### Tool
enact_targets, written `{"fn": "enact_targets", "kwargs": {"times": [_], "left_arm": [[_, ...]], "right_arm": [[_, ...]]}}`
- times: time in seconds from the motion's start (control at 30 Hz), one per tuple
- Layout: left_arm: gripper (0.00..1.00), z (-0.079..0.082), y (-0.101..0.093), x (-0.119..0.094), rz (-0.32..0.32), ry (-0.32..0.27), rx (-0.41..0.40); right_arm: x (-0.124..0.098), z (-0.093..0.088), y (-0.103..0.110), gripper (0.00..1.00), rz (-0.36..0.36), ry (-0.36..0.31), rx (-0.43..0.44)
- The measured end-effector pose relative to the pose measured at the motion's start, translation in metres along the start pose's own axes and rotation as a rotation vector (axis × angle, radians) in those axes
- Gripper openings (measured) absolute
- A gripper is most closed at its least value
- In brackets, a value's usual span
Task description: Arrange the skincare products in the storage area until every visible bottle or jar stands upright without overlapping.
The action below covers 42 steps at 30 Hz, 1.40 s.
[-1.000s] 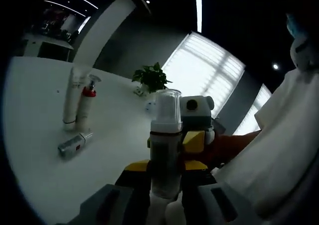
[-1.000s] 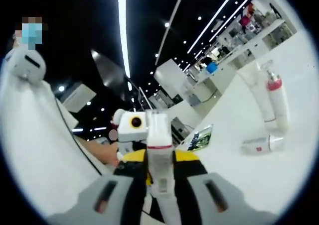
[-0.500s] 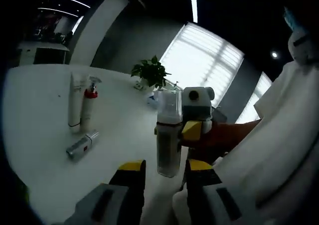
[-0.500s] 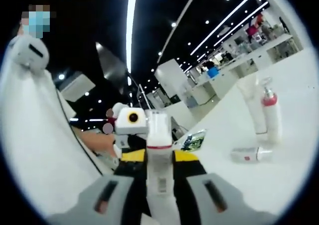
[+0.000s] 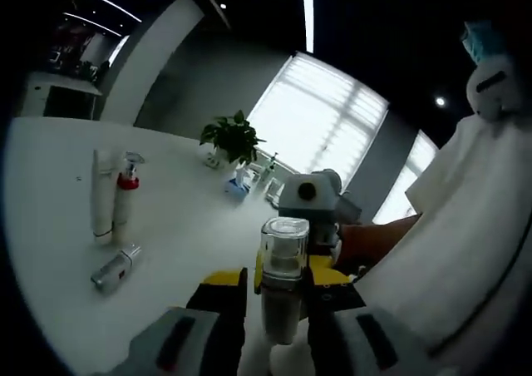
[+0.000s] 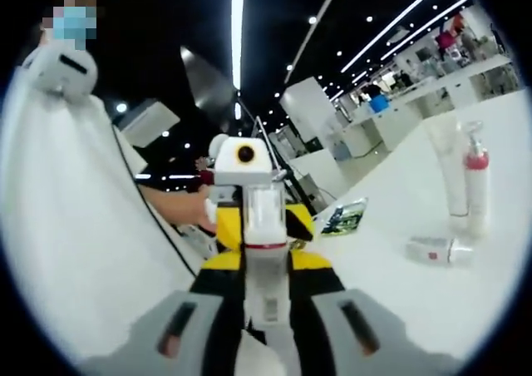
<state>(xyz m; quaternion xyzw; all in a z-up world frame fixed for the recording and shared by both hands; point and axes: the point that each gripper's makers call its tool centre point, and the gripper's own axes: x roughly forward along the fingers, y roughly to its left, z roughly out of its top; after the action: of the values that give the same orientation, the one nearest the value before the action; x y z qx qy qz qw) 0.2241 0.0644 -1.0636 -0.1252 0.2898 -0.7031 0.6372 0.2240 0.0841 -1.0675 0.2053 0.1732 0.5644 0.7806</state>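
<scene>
A clear-capped bottle (image 6: 266, 251) is held upright, pinched between the jaws of the right gripper (image 6: 266, 297). In the left gripper view the same bottle (image 5: 283, 284) is seen between the yellow-tipped jaws of the left gripper (image 5: 274, 305); whether those jaws press on it cannot be told. Ahead and to the left of the left gripper, on the white table (image 5: 183, 226), a tube (image 5: 100, 195) and a red-collared pump bottle (image 5: 125, 197) are stood side by side, touching. Just nearer, a small bottle (image 5: 115, 268) is laid on its side. A potted plant (image 5: 231, 139) is set far back.
</scene>
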Motion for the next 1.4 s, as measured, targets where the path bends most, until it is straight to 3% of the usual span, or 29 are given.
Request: {"fn": "enact_targets", "kwargs": {"times": [0.23, 0.33, 0.4, 0.5, 0.6, 0.77, 0.87, 0.97, 1.1, 1.4], "left_arm": [[0.2, 0.0, -0.003, 0.0, -0.001, -0.005, 0.058], [0.19, 0.005, 0.002, -0.002, 0.028, -0.023, 0.103], [0.18, 0.004, 0.006, -0.002, 0.055, -0.01, 0.133], [0.18, 0.0, 0.016, -0.002, 0.112, 0.044, 0.203], [0.18, -0.001, 0.018, 0.0, 0.129, 0.061, 0.23], [0.18, -0.006, 0.028, 0.001, 0.189, 0.093, 0.278], [0.18, -0.015, 0.029, 0.003, 0.19, 0.136, 0.322], [0.18, -0.022, 0.027, 0.005, 0.185, 0.165, 0.346], [0.18, -0.03, 0.02, 0.009, 0.156, 0.196, 0.374], [0.18, -0.04, 0.016, 0.014, 0.132, 0.25, 0.422]], "right_arm": [[0.0, -0.001, 0.002, 0.18, 0.018, 0.014, 0.002], [0.001, 0.003, -0.003, 0.19, -0.026, 0.026, -0.001], [0.0, 0.0, -0.01, 0.2, -0.071, 0.073, -0.007], [-0.001, -0.006, -0.017, 0.27, -0.142, 0.183, -0.103], [-0.003, -0.011, -0.018, 0.3, -0.159, 0.261, -0.145], [-0.006, -0.002, -0.016, 0.32, -0.194, 0.341, -0.261], [-0.007, 0.005, -0.016, 0.32, -0.205, 0.348, -0.286], [-0.008, 0.01, -0.015, 0.32, -0.206, 0.357, -0.309], [-0.006, 0.017, -0.003, 0.28, -0.15, 0.374, -0.307], [-0.003, 0.003, 0.002, 0.18, -0.108, 0.489, -0.365]]}}
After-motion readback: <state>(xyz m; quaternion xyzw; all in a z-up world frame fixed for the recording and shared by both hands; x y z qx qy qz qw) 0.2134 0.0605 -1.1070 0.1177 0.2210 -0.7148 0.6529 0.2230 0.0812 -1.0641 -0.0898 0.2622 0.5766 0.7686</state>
